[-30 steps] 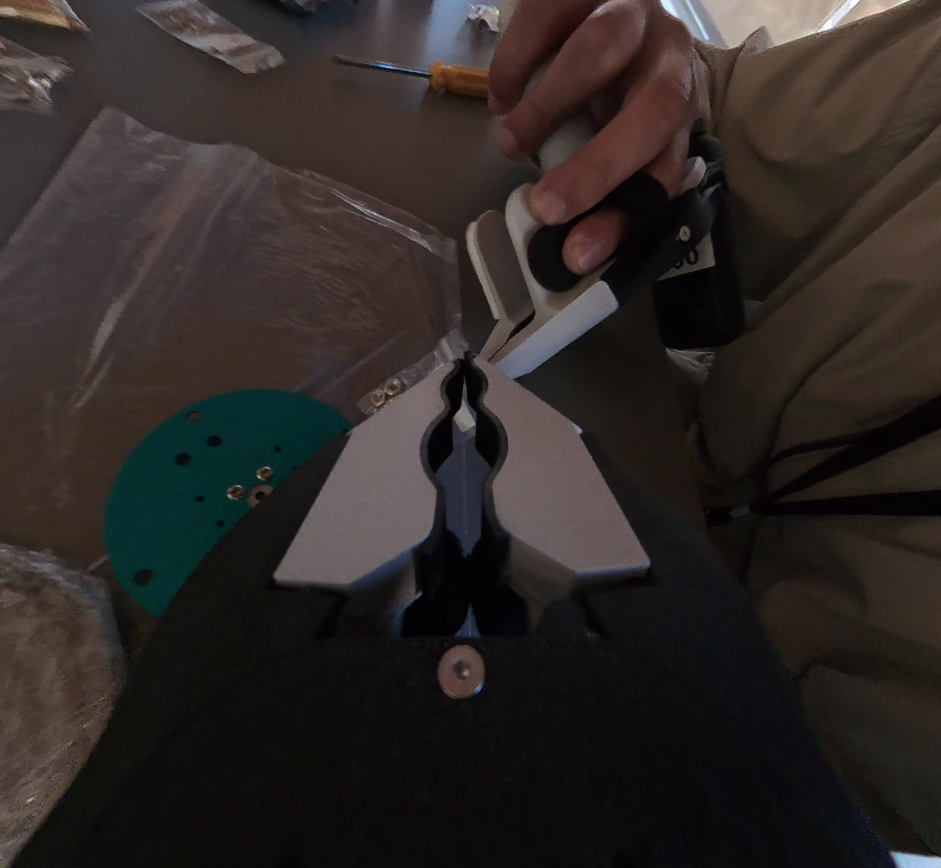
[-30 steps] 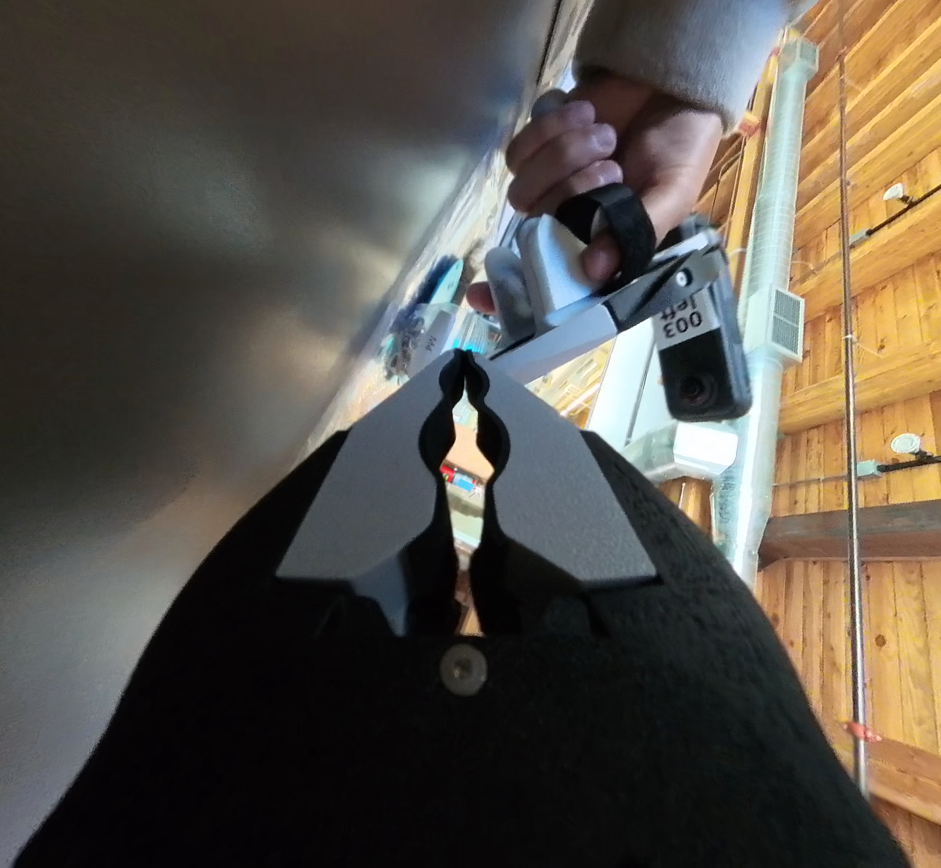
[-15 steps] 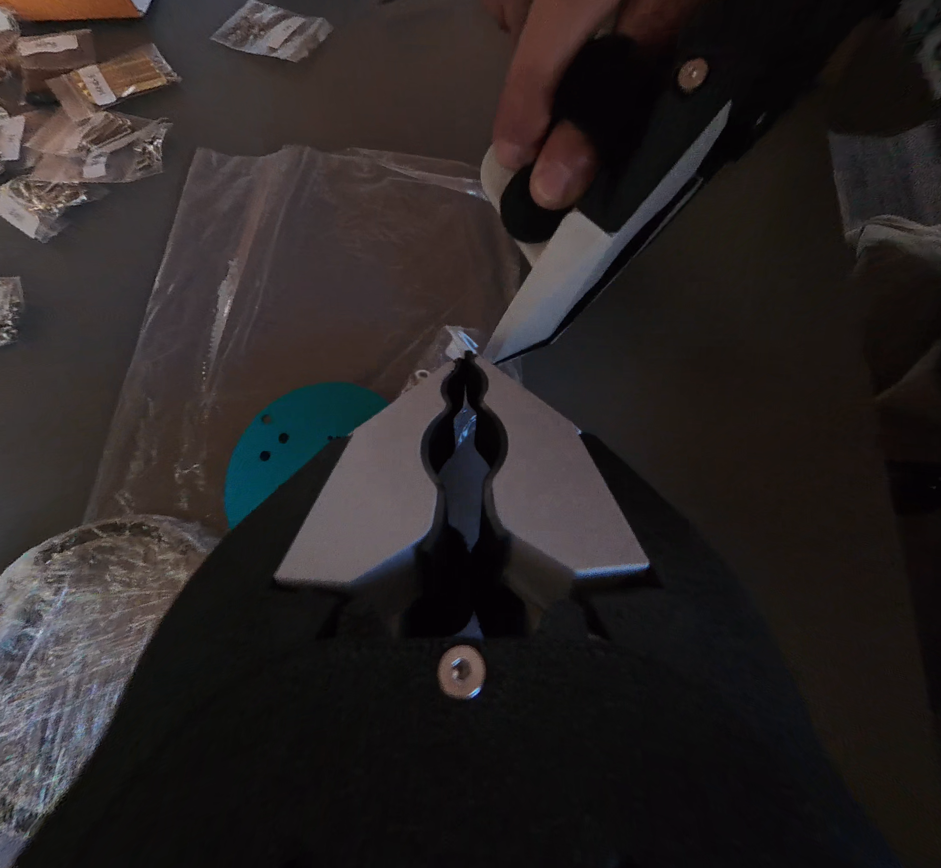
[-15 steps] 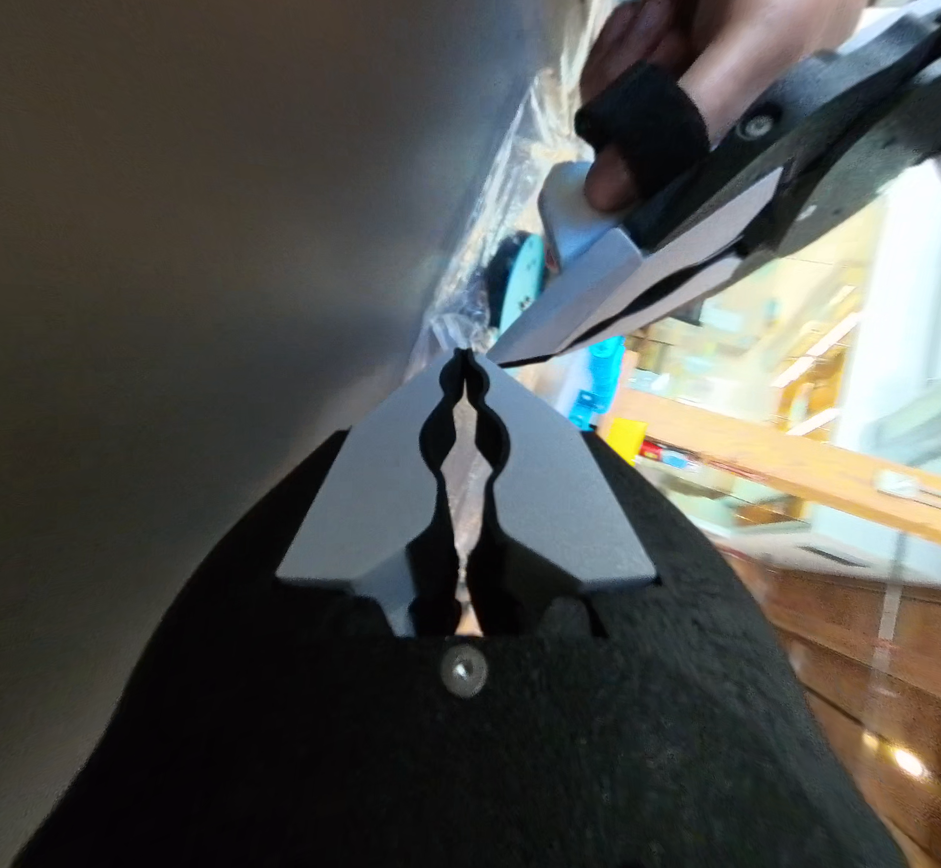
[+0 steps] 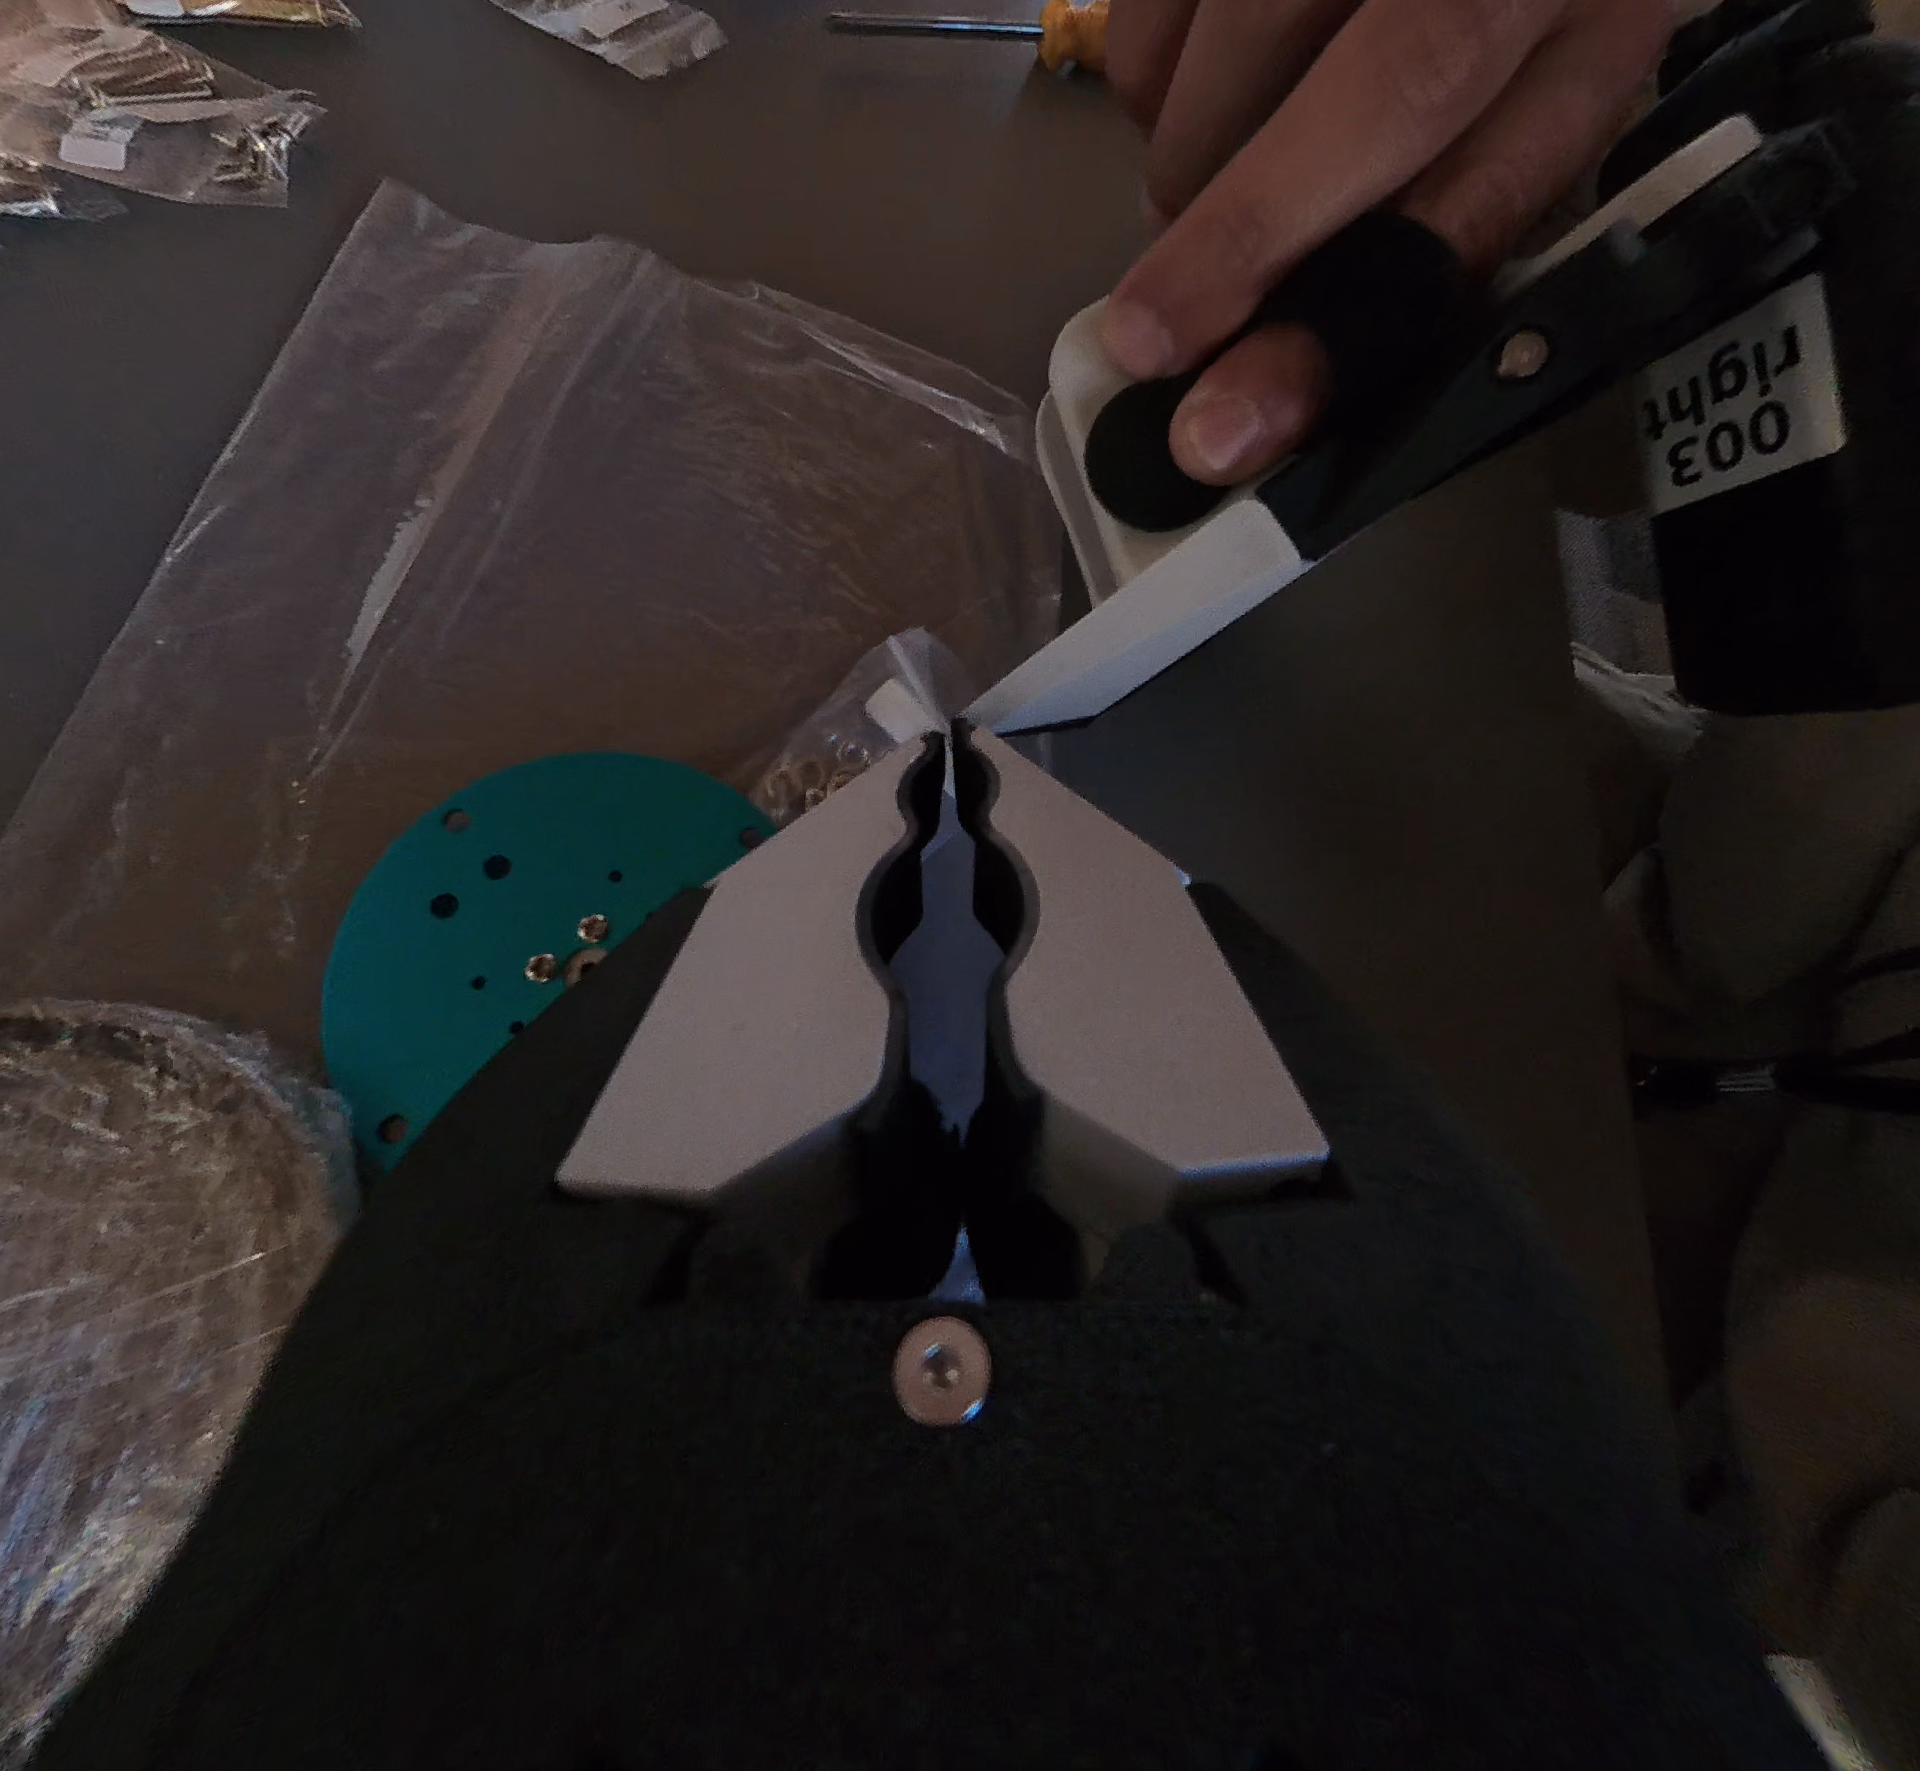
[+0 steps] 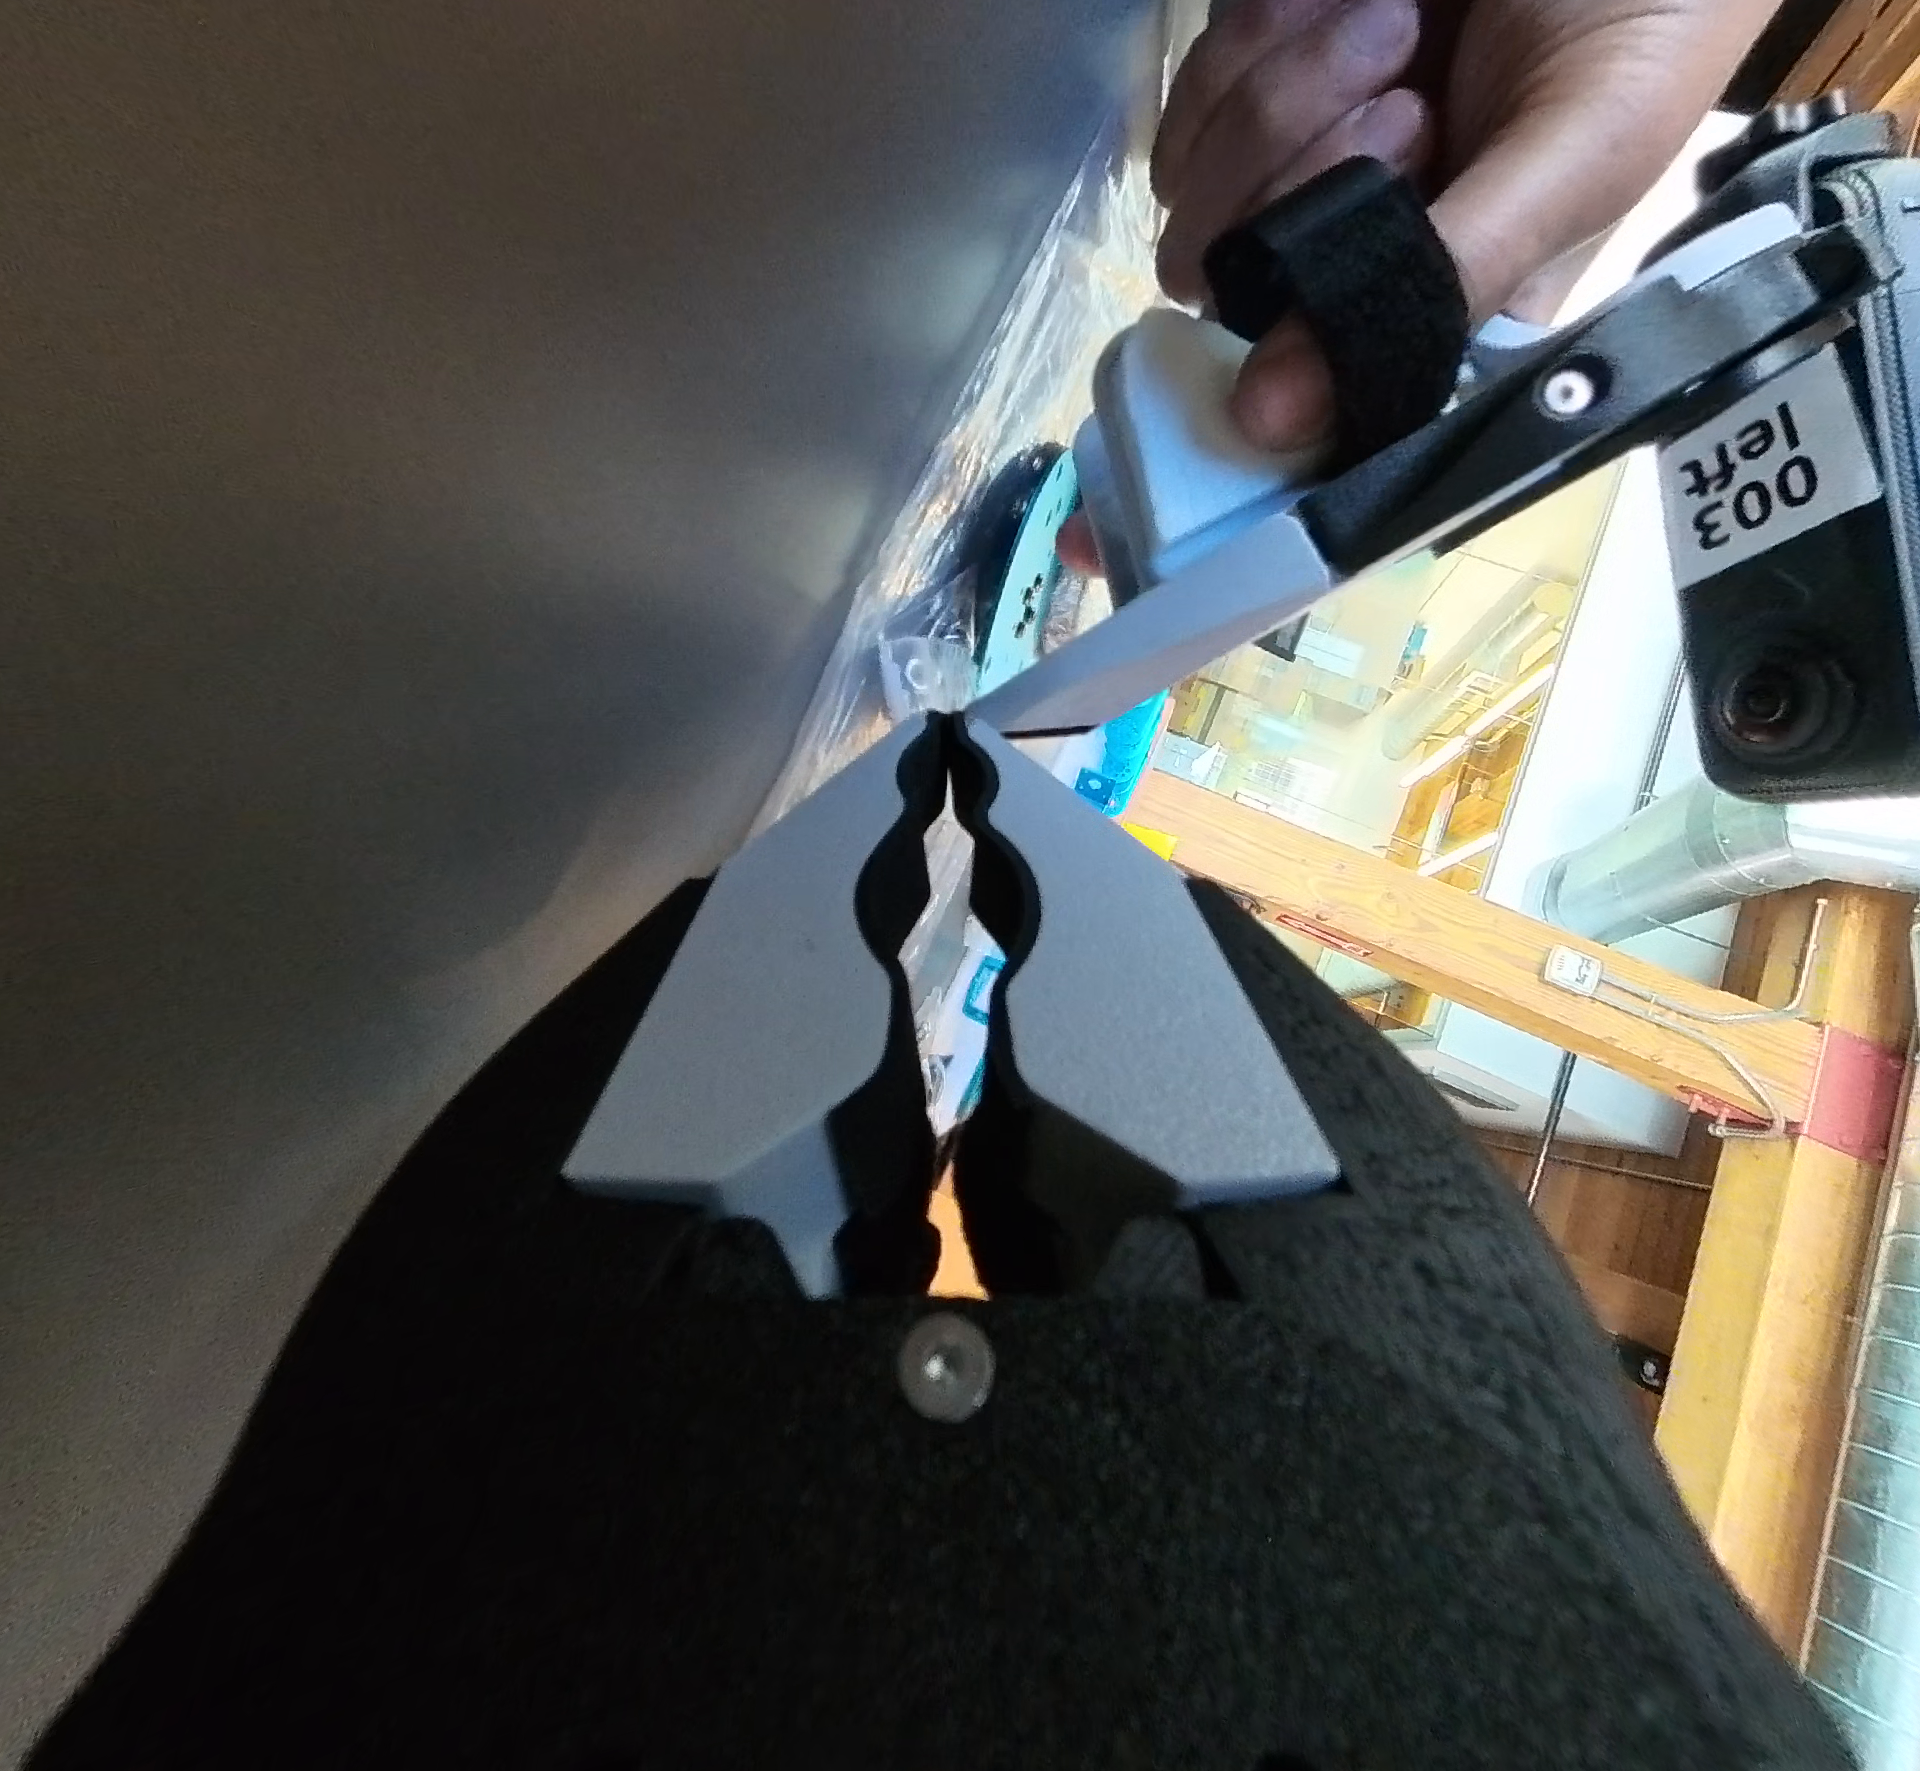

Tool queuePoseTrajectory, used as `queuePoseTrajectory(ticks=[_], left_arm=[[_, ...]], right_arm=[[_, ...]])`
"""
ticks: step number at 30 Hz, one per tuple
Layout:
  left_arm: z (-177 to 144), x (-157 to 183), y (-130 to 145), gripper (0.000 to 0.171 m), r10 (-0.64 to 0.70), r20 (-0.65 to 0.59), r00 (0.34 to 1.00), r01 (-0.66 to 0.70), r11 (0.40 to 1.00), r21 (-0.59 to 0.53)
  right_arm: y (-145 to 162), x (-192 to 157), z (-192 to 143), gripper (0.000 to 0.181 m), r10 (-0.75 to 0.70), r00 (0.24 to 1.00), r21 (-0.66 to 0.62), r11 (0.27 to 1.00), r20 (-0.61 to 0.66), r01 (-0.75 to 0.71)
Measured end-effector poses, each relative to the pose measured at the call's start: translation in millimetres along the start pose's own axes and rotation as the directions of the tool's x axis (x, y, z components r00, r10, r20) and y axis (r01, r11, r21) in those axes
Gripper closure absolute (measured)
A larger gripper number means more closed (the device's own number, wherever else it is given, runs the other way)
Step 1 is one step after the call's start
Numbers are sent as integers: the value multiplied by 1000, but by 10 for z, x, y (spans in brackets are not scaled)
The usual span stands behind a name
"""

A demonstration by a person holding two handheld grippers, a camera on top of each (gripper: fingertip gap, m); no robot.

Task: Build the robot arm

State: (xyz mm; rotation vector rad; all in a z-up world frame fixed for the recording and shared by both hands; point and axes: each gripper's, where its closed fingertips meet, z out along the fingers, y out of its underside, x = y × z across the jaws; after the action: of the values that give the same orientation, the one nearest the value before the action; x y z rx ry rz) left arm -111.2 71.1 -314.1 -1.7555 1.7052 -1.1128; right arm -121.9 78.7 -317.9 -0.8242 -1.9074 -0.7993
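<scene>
My left gripper [image 5: 951,734] is shut and pinches the edge of a small clear bag of metal hardware [image 5: 847,750]. My right gripper [image 5: 982,711] comes in from the upper right, held by a hand, and its shut tips meet mine on the same bag. In the right wrist view my right gripper [image 6: 948,734] is shut on the small bag [image 6: 920,672], with the left gripper [image 6: 992,705] tip to tip against it. A green round plate with holes [image 5: 499,900] lies just left of the bag; it shows edge-on in the right wrist view [image 6: 1023,578].
A large clear plastic bag [image 5: 520,495] lies flat on the dark table [image 5: 831,142]. A screwdriver with an orange handle [image 5: 1060,28] and several small parts packets [image 5: 582,12] lie farther back. A wrapped round object [image 5: 135,1254] sits at the near left. My left and right fingertips are right by each other.
Both grippers stayed shut, tip to tip on the small bag. Both views swung with the hands: the right gripper's hand rose and then dropped back. The bag stayed just above the table.
</scene>
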Motion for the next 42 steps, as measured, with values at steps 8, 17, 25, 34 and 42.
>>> queuePoseTrajectory(ticks=[8,17,25,34,42], left_arm=[[28,35,98,171,90,14,996,-89,994,-61],[-9,-161,25,171,110,206,972,-99,993,-62],[-70,-135,-56,171,132,212,968,-128,991,-30],[-92,17,-267,171,14,37,999,-20,987,161],[-107,-53,-264,171,22,80,997,-34,987,156]], right_arm=[[-87,-31,-19,181,-24,1000,36,999,1,24],[84,-96,-18,181,139,982,-46,990,129,-134],[163,-16,-14,181,235,969,-15,972,73,-235],[135,-47,-49,181,435,888,-10,899,147,-438],[71,116,-133,177,573,815,68,813,89,-579]])
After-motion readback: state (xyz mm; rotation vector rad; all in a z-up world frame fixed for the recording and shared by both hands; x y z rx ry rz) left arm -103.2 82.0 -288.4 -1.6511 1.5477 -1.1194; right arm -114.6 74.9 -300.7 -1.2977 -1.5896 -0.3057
